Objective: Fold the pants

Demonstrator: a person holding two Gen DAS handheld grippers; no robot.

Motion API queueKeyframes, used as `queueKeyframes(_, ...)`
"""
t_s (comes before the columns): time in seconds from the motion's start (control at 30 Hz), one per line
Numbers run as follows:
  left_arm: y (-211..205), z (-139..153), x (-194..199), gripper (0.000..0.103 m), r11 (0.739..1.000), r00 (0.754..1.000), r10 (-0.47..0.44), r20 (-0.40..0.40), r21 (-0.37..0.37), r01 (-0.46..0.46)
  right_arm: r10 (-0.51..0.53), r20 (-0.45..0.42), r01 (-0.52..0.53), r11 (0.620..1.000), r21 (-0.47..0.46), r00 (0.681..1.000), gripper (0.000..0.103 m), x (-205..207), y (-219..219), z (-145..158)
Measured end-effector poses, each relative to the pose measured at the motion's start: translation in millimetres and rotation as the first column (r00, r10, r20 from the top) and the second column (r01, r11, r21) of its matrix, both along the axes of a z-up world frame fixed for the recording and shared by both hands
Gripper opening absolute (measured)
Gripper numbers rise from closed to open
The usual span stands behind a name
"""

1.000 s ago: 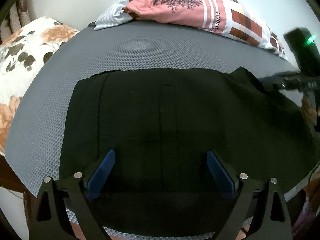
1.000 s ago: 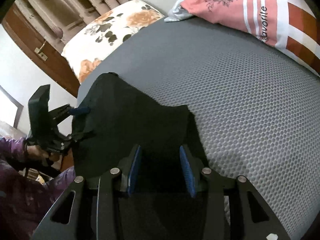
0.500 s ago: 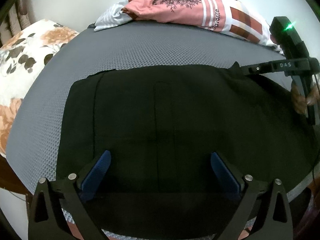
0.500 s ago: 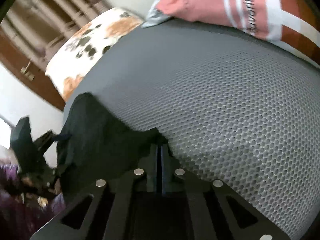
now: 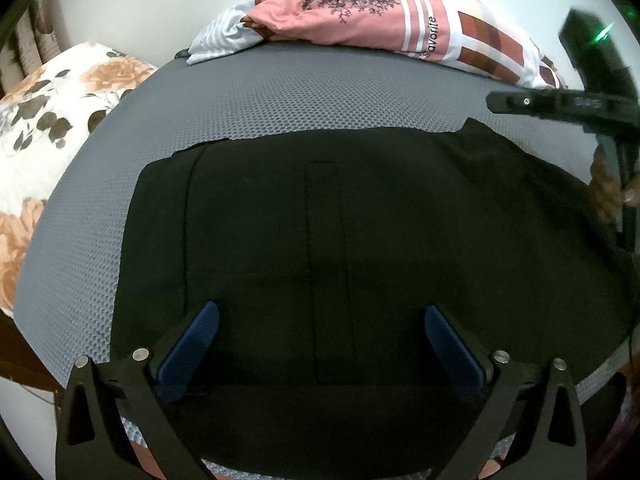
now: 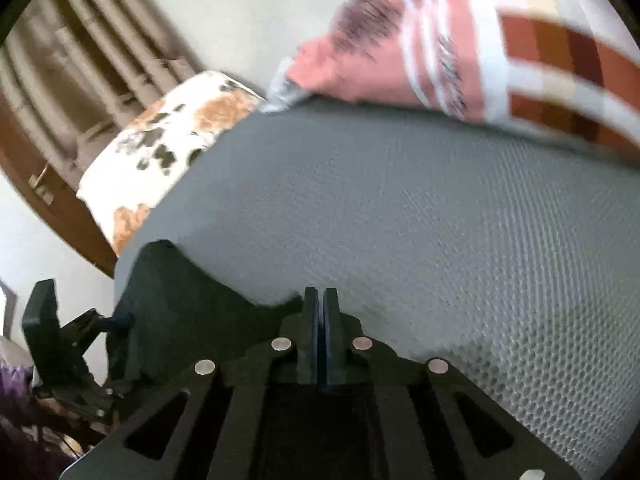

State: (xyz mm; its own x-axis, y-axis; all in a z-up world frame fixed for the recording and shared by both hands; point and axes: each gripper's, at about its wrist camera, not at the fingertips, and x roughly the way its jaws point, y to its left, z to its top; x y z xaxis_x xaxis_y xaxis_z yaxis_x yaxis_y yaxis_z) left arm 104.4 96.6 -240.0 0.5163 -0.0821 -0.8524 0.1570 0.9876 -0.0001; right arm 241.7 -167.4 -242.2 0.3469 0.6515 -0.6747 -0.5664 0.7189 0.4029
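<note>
Now the right gripper (image 6: 320,304) has its blue pads pressed together, pinching the far edge of the black pants (image 5: 340,248), a corner of the cloth drawn up between them. Its jaws have just been closing. At nine o'clock from it the left gripper (image 5: 318,330) stands spread wide above the pants, nothing between its pads. The pants lie flat on the grey honeycomb mat (image 5: 280,104). At twelve o'clock a pink patterned cloth (image 5: 384,20) sits heaped; a floral pillow (image 5: 52,120) lies at ten.
</note>
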Motion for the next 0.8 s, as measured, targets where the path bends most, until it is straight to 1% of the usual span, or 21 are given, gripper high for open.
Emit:
queueKeyframes(0.03, 0, 0, 0, 0.102, 1.000, 1.000, 0.003, -0.001, 0.000, -0.003, 0.079, 0.001, -0.079, 0.997, -0.007, 0.997, 0.006, -7, 15, 3)
queueKeyframes(0.1, 2, 1, 0, 0.102, 1.000, 1.000, 0.004, -0.003, -0.006, -0.004, 0.174, -0.002, -0.174, 0.982, -0.072, 0.985, 0.006, -15, 39, -2)
queueKeyframes(0.17, -1, 0, -1, 0.102, 1.000, 1.000, -0.001, -0.002, -0.002, 0.001, 0.209, -0.026, -0.210, 0.961, -0.179, 0.978, 0.004, -14, 57, -19)
queueKeyframes(0.2, -1, 0, -1, 0.102, 1.000, 1.000, -0.005, -0.001, 0.000, 0.005, 0.196, -0.027, -0.198, 0.959, -0.201, 0.980, 0.000, -11, 58, -25)
queueKeyframes(0.3, -2, -1, -2, 0.102, 1.000, 1.000, -0.014, 0.001, 0.005, 0.014, 0.136, -0.055, -0.142, 0.981, -0.133, 0.989, 0.000, 1, 47, -35)
queueKeyframes(0.33, -2, -1, -2, 0.102, 1.000, 1.000, -0.014, 0.001, 0.004, 0.014, 0.126, -0.064, -0.132, 0.985, -0.110, 0.990, 0.000, 1, 45, -37)
queueKeyframes(0.4, -3, -2, -2, 0.102, 1.000, 1.000, -0.015, 0.000, 0.005, 0.015, 0.113, -0.065, -0.119, 0.987, -0.104, 0.992, 0.000, 3, 45, -37)
queueKeyframes(0.47, -3, -1, -2, 0.102, 1.000, 1.000, -0.014, 0.001, 0.007, 0.014, 0.100, -0.098, -0.106, 0.993, -0.059, 0.990, 0.000, 6, 37, -40)
queueKeyframes(0.53, -4, -1, -2, 0.102, 1.000, 1.000, -0.018, 0.001, 0.007, 0.018, 0.069, -0.133, -0.066, 0.997, 0.032, 0.989, 0.000, 11, 20, -40)
queueKeyframes(0.6, -5, -2, -2, 0.102, 1.000, 1.000, -0.023, 0.002, 0.010, 0.023, 0.052, -0.174, -0.036, 0.995, 0.090, 0.983, 0.000, 15, 7, -41)
queueKeyframes(0.67, -5, -2, -2, 0.103, 1.000, 1.000, -0.023, 0.004, 0.013, 0.023, -0.008, -0.198, 0.028, 0.995, 0.101, 0.980, 0.000, 21, -6, -44)
queueKeyframes(0.7, -5, -2, -2, 0.103, 1.000, 1.000, -0.025, 0.005, 0.015, 0.025, -0.017, -0.186, 0.033, 0.996, 0.080, 0.982, 0.000, 22, -5, -44)
queueKeyframes(0.77, -5, -2, -2, 0.103, 0.999, 1.000, -0.028, 0.006, 0.017, 0.028, -0.033, -0.129, 0.034, 0.999, 0.006, 0.991, 0.000, 19, 2, -39)
queueKeyframes(0.8, -4, -2, -2, 0.103, 0.999, 1.000, -0.029, 0.007, 0.018, 0.029, -0.042, -0.109, 0.040, 0.999, -0.014, 0.993, 0.000, 17, 5, -38)
